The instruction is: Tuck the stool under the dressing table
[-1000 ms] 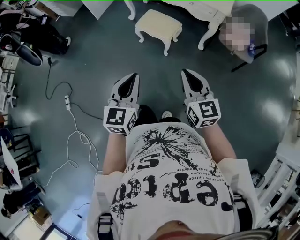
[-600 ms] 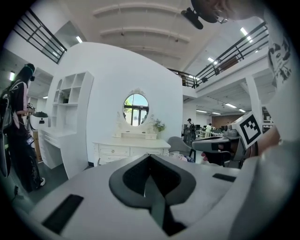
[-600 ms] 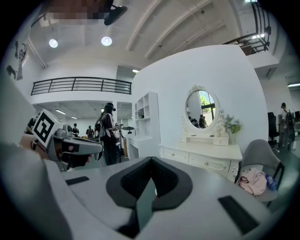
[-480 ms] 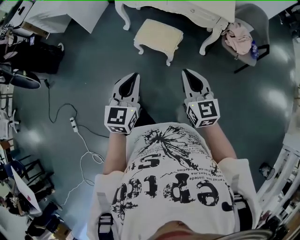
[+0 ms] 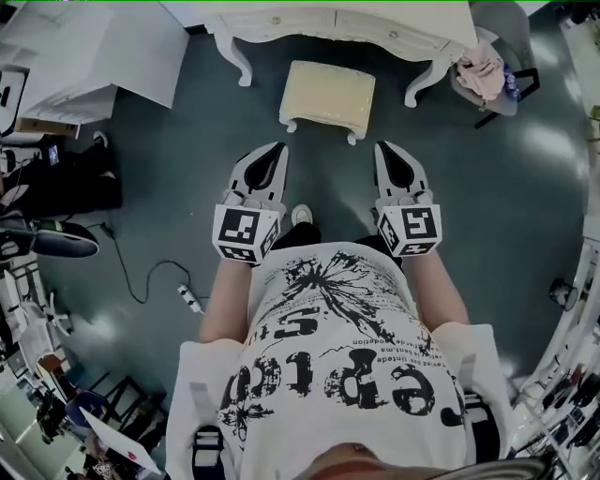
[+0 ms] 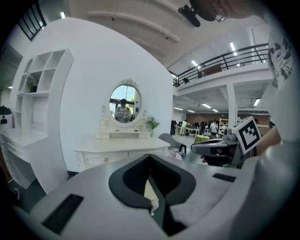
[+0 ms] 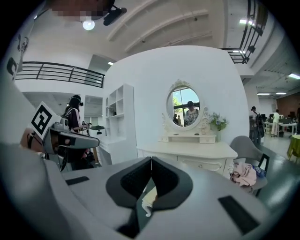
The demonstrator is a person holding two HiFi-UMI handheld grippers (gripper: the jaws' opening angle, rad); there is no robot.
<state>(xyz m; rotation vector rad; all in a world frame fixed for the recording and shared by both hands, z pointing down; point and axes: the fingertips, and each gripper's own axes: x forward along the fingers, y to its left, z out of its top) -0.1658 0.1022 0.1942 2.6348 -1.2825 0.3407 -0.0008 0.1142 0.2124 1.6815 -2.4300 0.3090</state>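
A cream-cushioned stool (image 5: 328,97) with white curved legs stands on the dark floor just in front of the white dressing table (image 5: 281,21), outside its knee space. My left gripper (image 5: 275,150) and right gripper (image 5: 384,150) are held side by side a short way before the stool, both shut and empty, touching nothing. In the left gripper view the shut gripper (image 6: 150,157) points at the dressing table (image 6: 122,150) and its oval mirror (image 6: 125,103); a sliver of the stool (image 6: 150,192) shows below the tips. The right gripper (image 7: 151,159) faces the same table (image 7: 190,151).
A grey chair (image 5: 502,89) draped with pink cloth (image 5: 476,67) stands right of the table. White shelving (image 5: 94,56) is at the left. A cable with a power strip (image 5: 187,298) lies on the floor at the left, near seated people.
The stool and dressing table have drawn nearer and now sit square ahead as I stepped forward. Both grippers stayed shut and level.
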